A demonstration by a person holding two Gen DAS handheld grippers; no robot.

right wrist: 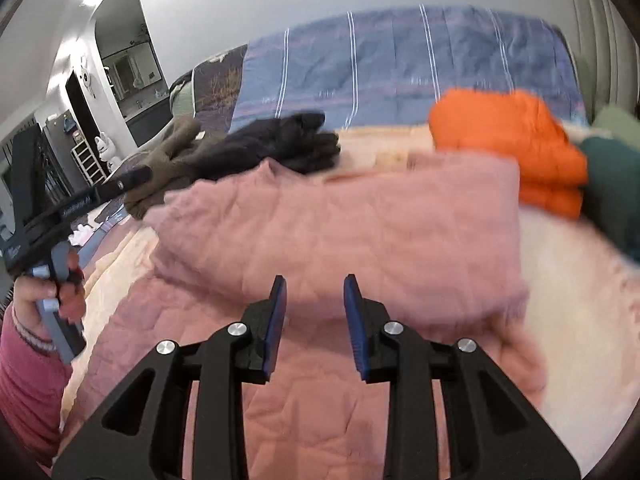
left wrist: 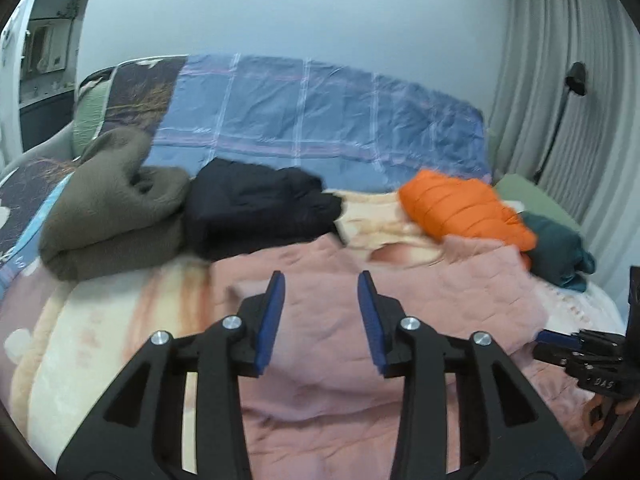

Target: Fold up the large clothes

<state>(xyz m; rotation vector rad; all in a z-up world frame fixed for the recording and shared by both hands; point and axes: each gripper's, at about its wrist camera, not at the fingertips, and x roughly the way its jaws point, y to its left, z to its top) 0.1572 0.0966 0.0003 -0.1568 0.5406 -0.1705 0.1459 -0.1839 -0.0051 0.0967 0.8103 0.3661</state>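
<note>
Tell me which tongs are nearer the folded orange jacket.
Right. The right tongs hover over the pink garment just short of the orange jacket; the left tongs hang farther left, toward the black garment.

Setting: home bedroom. Bed (left wrist: 320, 112) under a blue plaid cover, pale fleece blanket (left wrist: 80, 340) across the near part. Grey pleated curtains (left wrist: 560, 80) on the right, black floor lamp (left wrist: 576, 80) in front of them. Arched doorway (right wrist: 120, 52) on the left opens onto a room with shelves and a mirror.
</note>
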